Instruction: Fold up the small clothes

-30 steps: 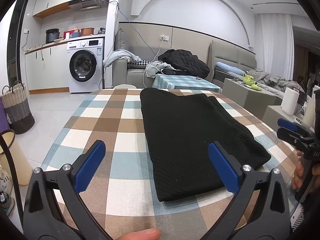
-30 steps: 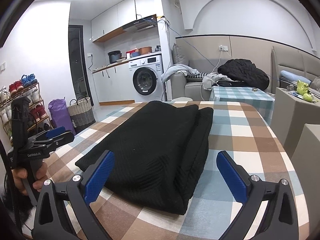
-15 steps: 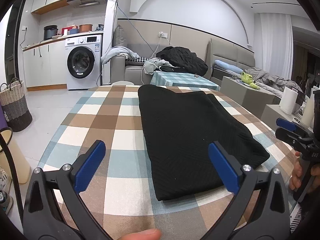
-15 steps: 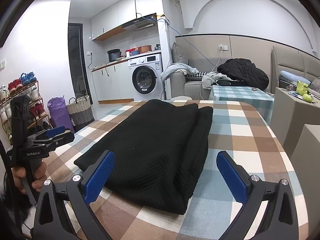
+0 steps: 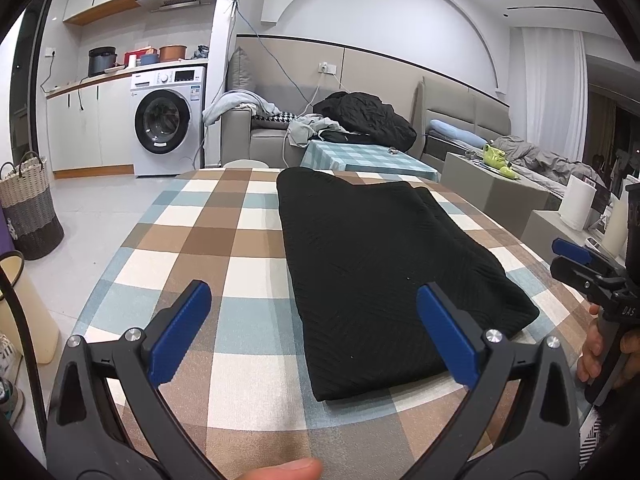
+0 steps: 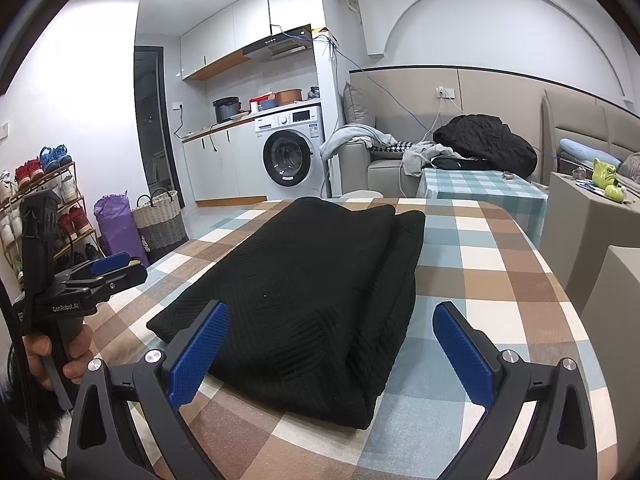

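Behind stands a sofa [image 5: 272, 136] and a washer [image 5: 166, 126]. Before me the checkered tabletop [image 5: 192, 240] carries the black cloth [image 5: 384, 264], folded flat at its middle. My left tongs [image 5: 314, 332] and right tongs [image 6: 330, 344] hang above its near edge, both spread apart and holding nothing.

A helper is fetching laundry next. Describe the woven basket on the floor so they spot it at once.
Find the white washing machine under the kitchen counter. On the floor in front of it, towards the shoe rack, stands the woven basket with two loop handles. Its pale top and grey lower bands set it apart from the purple bag next to it.
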Demonstrator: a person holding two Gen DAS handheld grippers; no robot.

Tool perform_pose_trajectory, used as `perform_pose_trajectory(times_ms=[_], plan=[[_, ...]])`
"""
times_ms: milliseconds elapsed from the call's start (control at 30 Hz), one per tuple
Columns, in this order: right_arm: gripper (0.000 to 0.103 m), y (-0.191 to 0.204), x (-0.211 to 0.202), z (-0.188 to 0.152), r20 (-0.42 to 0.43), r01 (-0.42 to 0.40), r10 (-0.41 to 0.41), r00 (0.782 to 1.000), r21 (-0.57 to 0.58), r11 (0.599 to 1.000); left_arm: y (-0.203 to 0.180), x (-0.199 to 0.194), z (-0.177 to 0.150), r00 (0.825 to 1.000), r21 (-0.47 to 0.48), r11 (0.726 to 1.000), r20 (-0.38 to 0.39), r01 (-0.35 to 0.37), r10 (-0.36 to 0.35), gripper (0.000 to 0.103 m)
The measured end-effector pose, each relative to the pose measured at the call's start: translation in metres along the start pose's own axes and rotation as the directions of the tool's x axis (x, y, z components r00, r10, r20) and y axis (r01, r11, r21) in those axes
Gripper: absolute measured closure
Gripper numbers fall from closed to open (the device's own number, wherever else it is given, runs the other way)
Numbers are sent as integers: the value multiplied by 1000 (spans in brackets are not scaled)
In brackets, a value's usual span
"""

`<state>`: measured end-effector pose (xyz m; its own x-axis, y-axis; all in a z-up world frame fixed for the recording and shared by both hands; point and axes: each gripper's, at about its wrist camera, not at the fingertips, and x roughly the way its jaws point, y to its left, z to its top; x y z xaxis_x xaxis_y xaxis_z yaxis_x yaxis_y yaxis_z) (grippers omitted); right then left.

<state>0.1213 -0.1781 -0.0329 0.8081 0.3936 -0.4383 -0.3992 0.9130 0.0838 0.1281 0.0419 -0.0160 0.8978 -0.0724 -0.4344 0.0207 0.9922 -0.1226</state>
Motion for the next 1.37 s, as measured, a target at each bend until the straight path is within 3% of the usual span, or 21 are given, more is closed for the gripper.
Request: perform_pose_trajectory(times_ms=[1367], plan=[[0, 0, -1, -1, -2, 11, -11, 1000, -2, 1000, 1, 0, 0, 1000, -6, 1000, -4, -10, 10, 1]])
